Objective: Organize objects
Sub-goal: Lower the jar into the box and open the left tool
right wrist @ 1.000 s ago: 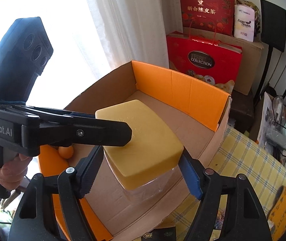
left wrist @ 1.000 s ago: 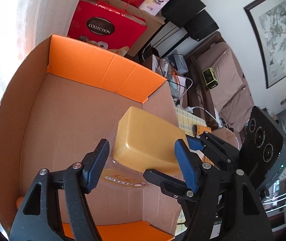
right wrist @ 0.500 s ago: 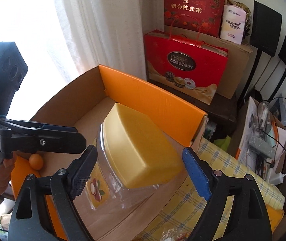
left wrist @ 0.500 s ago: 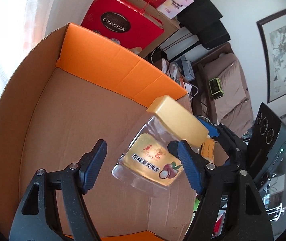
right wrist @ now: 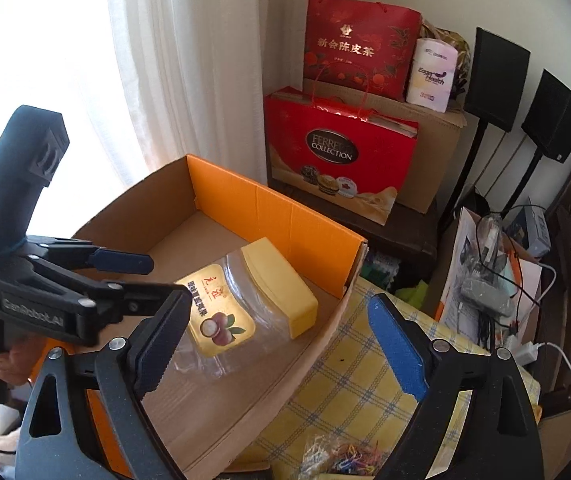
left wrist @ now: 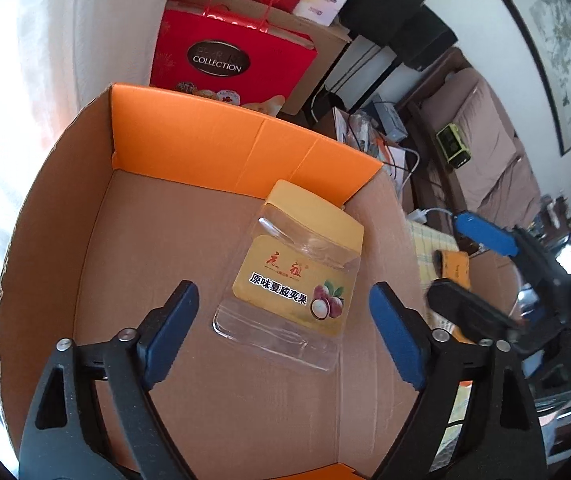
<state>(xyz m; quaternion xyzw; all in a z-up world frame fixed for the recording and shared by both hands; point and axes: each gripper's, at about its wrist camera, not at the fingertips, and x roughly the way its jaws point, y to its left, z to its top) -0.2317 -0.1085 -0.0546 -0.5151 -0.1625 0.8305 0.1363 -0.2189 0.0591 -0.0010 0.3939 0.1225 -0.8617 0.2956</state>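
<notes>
A clear plastic jar (left wrist: pixel 285 280) with a yellow lid and a yellow nut label lies on its side on the floor of an open cardboard box (left wrist: pixel 205 152) with orange flaps. It rests near the box's right wall, lid toward the far flap. My left gripper (left wrist: pixel 281 320) hovers just above the jar's base with its jaws opening and the pads clear of it. In the right wrist view the jar (right wrist: pixel 241 304) lies in the box (right wrist: pixel 269 208). My right gripper (right wrist: pixel 277 320) stands over the box's near wall, jaws opening, touching nothing. The left gripper (right wrist: pixel 141 276) reaches in from the left.
Red gift bags (right wrist: pixel 337 160) and a brown carton stand behind the box. A yellow checked cloth (right wrist: pixel 365 384) lies beside the box, with a bag of coloured bands (right wrist: pixel 341 456) on it. Cables and clutter (right wrist: pixel 485 296) sit to the right. A hand (right wrist: pixel 9 364) holds the left gripper.
The jar was held up between both grippers, tipped over and dropped; it now lies on the box floor. Both sets of jaws have spread wider, and the right gripper has pulled back.
</notes>
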